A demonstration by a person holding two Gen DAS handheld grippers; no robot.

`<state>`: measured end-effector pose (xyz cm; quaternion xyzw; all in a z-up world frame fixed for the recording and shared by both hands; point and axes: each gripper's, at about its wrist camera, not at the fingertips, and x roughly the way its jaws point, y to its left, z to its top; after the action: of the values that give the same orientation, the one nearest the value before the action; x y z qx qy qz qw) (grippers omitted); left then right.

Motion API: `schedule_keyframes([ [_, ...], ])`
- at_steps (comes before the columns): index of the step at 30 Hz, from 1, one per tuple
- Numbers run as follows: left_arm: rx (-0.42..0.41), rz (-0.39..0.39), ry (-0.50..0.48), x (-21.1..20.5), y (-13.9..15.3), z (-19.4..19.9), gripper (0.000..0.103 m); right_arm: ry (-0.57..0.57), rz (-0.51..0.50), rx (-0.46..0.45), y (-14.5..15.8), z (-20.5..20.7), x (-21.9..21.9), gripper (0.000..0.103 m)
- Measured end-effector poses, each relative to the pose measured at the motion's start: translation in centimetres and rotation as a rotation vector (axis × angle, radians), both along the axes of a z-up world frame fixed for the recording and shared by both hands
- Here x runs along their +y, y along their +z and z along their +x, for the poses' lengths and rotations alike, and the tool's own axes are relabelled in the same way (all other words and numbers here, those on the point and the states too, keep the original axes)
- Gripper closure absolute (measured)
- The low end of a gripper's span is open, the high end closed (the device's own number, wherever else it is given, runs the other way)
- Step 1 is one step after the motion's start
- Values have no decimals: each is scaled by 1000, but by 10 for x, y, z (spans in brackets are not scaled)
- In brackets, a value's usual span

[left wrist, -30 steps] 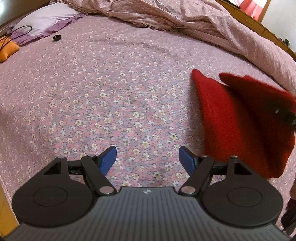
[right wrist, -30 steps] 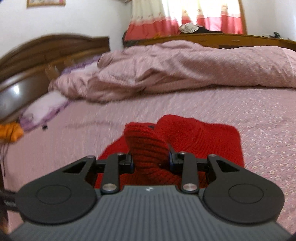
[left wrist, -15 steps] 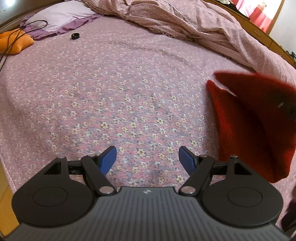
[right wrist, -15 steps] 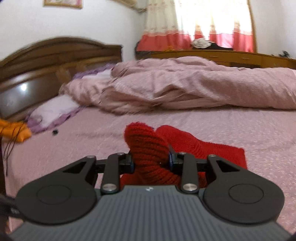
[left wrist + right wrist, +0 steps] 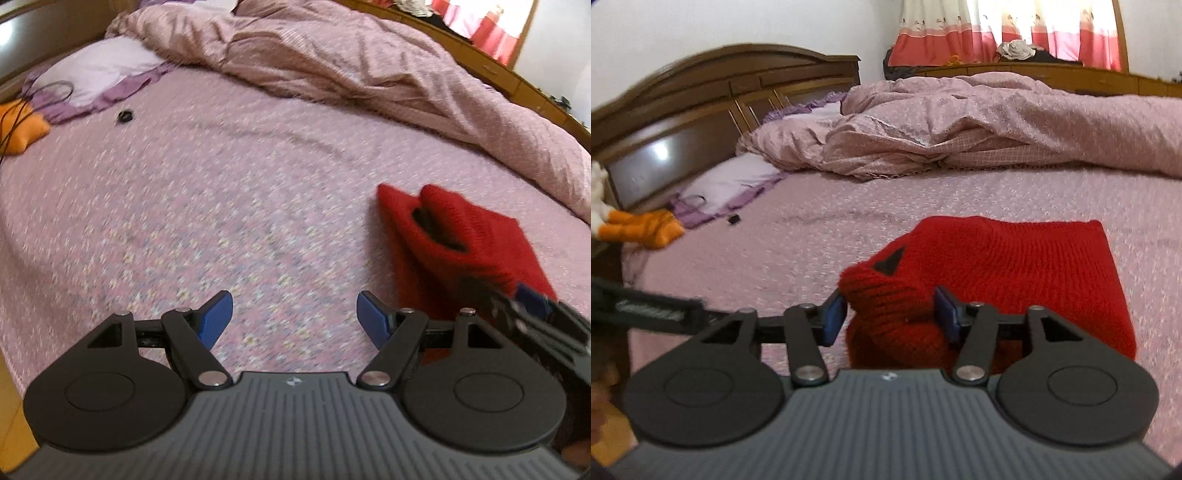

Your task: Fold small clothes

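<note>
A red knitted garment point(image 5: 1015, 266) lies on the flowered pink sheet point(image 5: 221, 206), with one part folded over on itself. In the right wrist view my right gripper point(image 5: 890, 314) has the folded red bulge between its blue pads; its jaws are opening and the left pad stands just off the wool. In the left wrist view my left gripper point(image 5: 295, 314) hangs open above bare sheet, nothing between its fingers. The garment point(image 5: 461, 229) lies to its right, and the right gripper point(image 5: 517, 299) shows blurred at its near edge.
A crumpled pink duvet point(image 5: 997, 122) fills the far side of the bed. A lilac pillow point(image 5: 99, 70), an orange soft toy point(image 5: 22, 129) and a small black object point(image 5: 125, 116) lie at the far left. A wooden headboard point(image 5: 720, 99) stands behind.
The right gripper's jaws have spread apart, and the red fold it gripped has sunk onto the garment. The left gripper has risen, so more of the bed shows.
</note>
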<state>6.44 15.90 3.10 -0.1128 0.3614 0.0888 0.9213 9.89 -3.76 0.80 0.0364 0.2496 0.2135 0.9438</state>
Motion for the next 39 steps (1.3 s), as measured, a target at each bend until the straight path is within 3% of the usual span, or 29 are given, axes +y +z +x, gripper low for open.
schedule_keyframes([
  [7, -59, 9, -99, -34, 25, 13, 25, -13, 127, 12, 17, -20, -42, 46],
  [16, -83, -6, -273, -92, 28, 48, 25, -210, 236, 35, 11, -23, -115, 41],
  [21, -28, 26, -261, -108, 13, 77, 25, -305, 311, 80, -8, -13, -147, 39],
  [24, -15, 7, -265, -111, 4, 83, 27, -344, 330, 104, -20, -3, -160, 39],
  [26, -13, -12, -265, -110, -3, 86, 33, -372, 332, 124, -28, 6, -166, 39],
  [30, -11, -59, -279, -102, -10, 87, 65, -399, 348, 183, -42, 25, -173, 40],
  [34, -78, -83, -284, -89, 5, 73, 72, -383, 367, 196, -47, 37, -170, 40],
  [39, -81, -116, -231, -64, 5, 59, 74, -265, 389, 193, -38, 41, -156, 40],
])
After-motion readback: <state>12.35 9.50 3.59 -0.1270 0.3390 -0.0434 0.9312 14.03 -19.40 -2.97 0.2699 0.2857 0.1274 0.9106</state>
